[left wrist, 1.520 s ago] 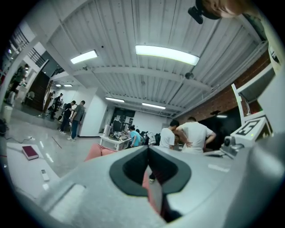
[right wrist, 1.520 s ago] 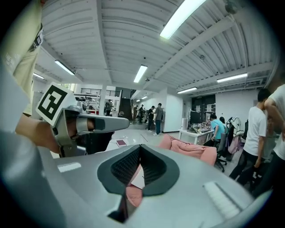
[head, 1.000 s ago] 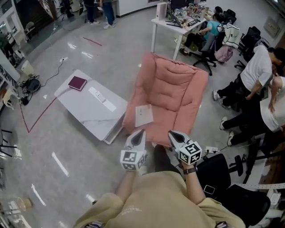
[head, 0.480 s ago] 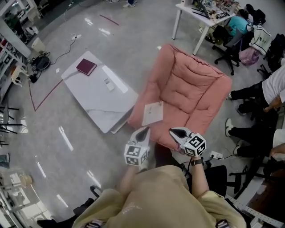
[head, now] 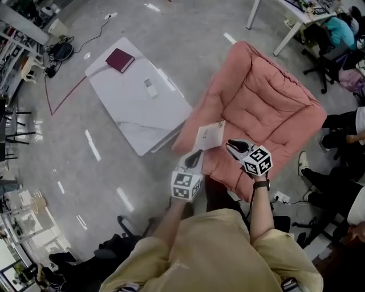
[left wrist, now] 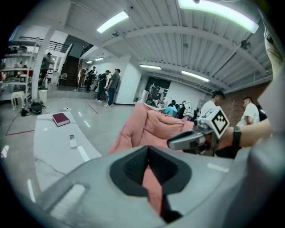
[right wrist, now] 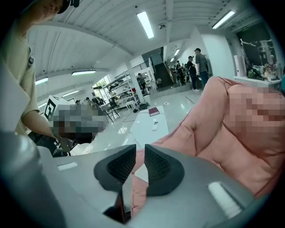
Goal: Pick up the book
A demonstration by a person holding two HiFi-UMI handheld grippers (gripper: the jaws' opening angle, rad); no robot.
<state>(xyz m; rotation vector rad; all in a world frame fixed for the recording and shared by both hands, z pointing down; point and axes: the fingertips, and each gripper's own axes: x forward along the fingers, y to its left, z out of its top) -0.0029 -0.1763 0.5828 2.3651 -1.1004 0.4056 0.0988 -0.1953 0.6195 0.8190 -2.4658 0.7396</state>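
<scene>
A thin white book [head: 210, 136] lies on the front of the pink armchair's seat [head: 268, 114]. A maroon book [head: 120, 60] rests at the far corner of the low white table [head: 137, 108], and shows as the maroon book [left wrist: 61, 119] in the left gripper view too. My left gripper [head: 195, 155] is shut and empty, just short of the white book's near left corner. My right gripper [head: 231, 145] hovers over the seat's front, right of that book. Its jaws have just been opening to a narrow gap with nothing between them [right wrist: 140, 149].
A small remote [head: 150, 87] and a white strip lie on the table. A white desk [head: 285, 14] and seated people [head: 342, 122] with office chairs stand behind and right of the armchair. A power strip [head: 279, 198] is on the floor; shelving [head: 17, 51] lines the left.
Both grippers have come forward and down to the armchair's front edge, close to the white book. The right jaws have parted slightly. The head view has swung, so the table sits farther up left.
</scene>
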